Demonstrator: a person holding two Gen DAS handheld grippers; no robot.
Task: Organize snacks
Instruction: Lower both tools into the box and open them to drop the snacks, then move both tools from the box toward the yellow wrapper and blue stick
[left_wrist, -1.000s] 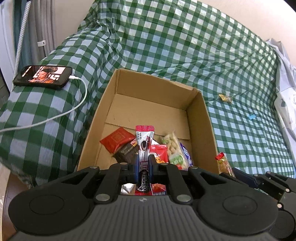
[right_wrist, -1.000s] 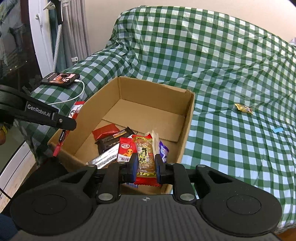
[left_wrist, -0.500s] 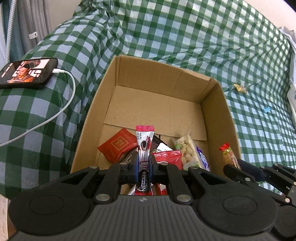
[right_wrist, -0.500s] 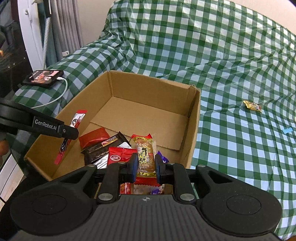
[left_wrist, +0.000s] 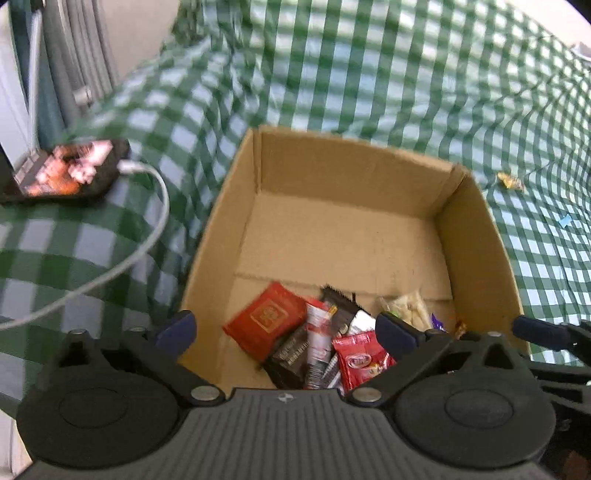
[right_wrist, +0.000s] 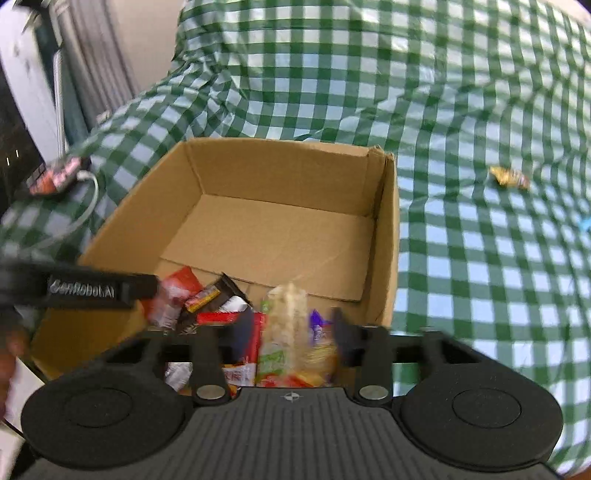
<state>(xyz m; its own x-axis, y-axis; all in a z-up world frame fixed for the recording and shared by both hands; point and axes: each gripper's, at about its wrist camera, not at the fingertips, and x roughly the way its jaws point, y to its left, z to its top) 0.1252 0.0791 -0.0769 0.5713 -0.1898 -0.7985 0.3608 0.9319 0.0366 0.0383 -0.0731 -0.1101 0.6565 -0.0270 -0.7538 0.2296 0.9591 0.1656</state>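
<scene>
The cardboard box (left_wrist: 476, 236) sits on the checked sofa cover with several snack packets piled at its near end. My left gripper (left_wrist: 286, 328) hangs over that end, jaws opening wide. The red-and-white coffee stick (left_wrist: 317, 339) lies loose on the pile below, beside a red packet (left_wrist: 266, 321). My right gripper (right_wrist: 291, 332) is over the box's (right_wrist: 384, 236) near right corner, jaws opening. The yellow snack bar (right_wrist: 321, 356) is a blur between them, touching neither pad. A finger (right_wrist: 99, 290) of the left gripper crosses the left of that view.
A gold-wrapped candy (left_wrist: 509, 181) (right_wrist: 508, 176) and a blue scrap (left_wrist: 565, 220) lie on the sofa seat right of the box. A phone (left_wrist: 62, 173) on a white cable (left_wrist: 155, 221) rests on the sofa arm at left. The box's far half is bare cardboard.
Both grippers came down and forward over the box. The left has let go of the coffee stick, now in the pile. The right has spread its jaws off the yellow snack bar.
</scene>
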